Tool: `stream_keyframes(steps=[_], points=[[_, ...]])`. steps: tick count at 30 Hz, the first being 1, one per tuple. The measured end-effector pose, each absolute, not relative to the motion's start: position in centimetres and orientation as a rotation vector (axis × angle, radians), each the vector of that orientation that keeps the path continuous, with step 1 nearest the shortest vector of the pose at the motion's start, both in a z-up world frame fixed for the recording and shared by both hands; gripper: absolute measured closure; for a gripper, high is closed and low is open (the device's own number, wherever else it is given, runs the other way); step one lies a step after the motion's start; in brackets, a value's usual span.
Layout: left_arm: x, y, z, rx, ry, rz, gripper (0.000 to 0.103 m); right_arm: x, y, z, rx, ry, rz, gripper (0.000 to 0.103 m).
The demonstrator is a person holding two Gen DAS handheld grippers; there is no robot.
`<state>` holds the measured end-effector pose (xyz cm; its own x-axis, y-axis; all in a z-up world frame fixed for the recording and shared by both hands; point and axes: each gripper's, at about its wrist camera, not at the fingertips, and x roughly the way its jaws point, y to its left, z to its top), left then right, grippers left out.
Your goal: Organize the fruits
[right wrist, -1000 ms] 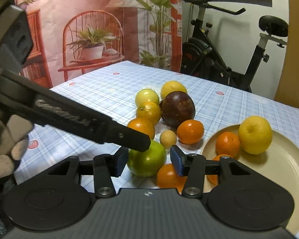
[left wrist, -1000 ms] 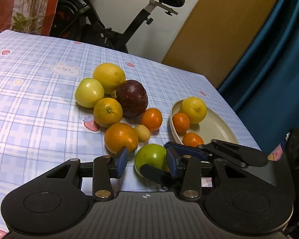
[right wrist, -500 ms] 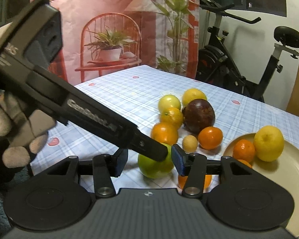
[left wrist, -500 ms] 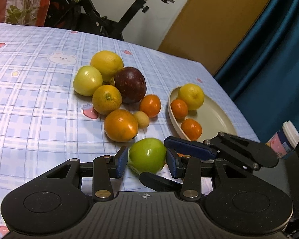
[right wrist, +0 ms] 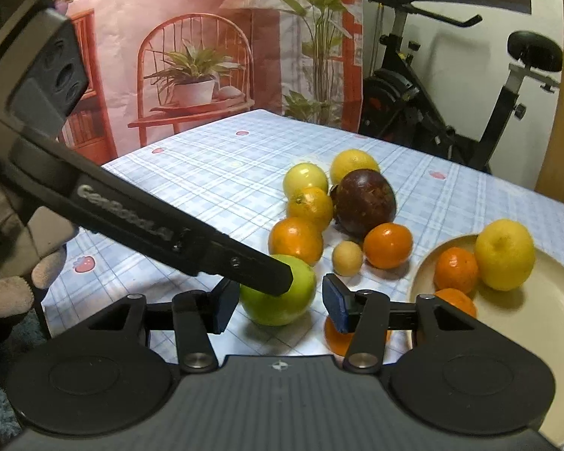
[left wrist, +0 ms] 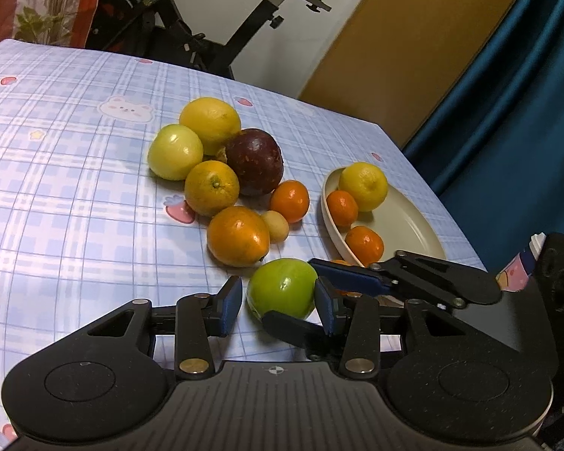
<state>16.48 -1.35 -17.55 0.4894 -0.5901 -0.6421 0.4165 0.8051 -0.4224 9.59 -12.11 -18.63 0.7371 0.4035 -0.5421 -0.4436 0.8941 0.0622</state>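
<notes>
A green apple [left wrist: 282, 285] [right wrist: 282, 300] sits on the checked tablecloth, and both grippers straddle it. My left gripper [left wrist: 278, 306] has the apple between its blue pads, with a strip of cloth showing at the left pad. My right gripper [right wrist: 282, 306] comes in from the right. Its padded finger [left wrist: 349, 276] lies behind the apple and its other finger in front, with a gap at its right pad. One left finger [right wrist: 259, 270] crosses the apple's top. A cream plate [left wrist: 406, 221] holds a lemon [left wrist: 363, 186] and two mandarins.
A heap of fruit [left wrist: 222, 173] lies beyond the apple: oranges, yellow fruits and a dark purple one. Another orange [right wrist: 338, 340] sits under my right finger. A gloved hand [right wrist: 7, 263] holds the left gripper. A cup [left wrist: 519, 267] stands near the table's right edge.
Both views have shifted slightly. The green apple stays on the cloth between both pairs of fingers, and the jaws stand about as wide as before.
</notes>
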Motion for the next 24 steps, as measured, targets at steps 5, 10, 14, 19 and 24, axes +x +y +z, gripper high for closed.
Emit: stream_keyframes(steps=[5, 10, 14, 19, 24], points=[[16.8, -1.3, -17.7, -0.247, 0.871, -0.62, 0.058, 9.8, -11.6, -19.1, -0.086, 0.59, 0.459, 0.051], [16.5, -2.1, -17.7, -0.227, 0.861, -0.626, 0.058, 9.6, -11.5, -19.1, -0.09, 0.583, 0.445, 0.052], [16.1, -3.2, -16.0, -0.196, 0.805, -0.637, 0.058, 9.0, -12.1, -18.2, -0.07, 0.532, 0.426, 0.052], [16.1, -5.5, -14.9, -0.169, 0.771, -0.665, 0.058, 8.4, -14.1, -16.9, -0.035, 0.487, 0.385, 0.052], [15.9, -9.1, -13.8, -0.078, 0.728, -0.701, 0.058, 7.8, -16.8, -16.0, 0.002, 0.466, 0.33, 0.052]])
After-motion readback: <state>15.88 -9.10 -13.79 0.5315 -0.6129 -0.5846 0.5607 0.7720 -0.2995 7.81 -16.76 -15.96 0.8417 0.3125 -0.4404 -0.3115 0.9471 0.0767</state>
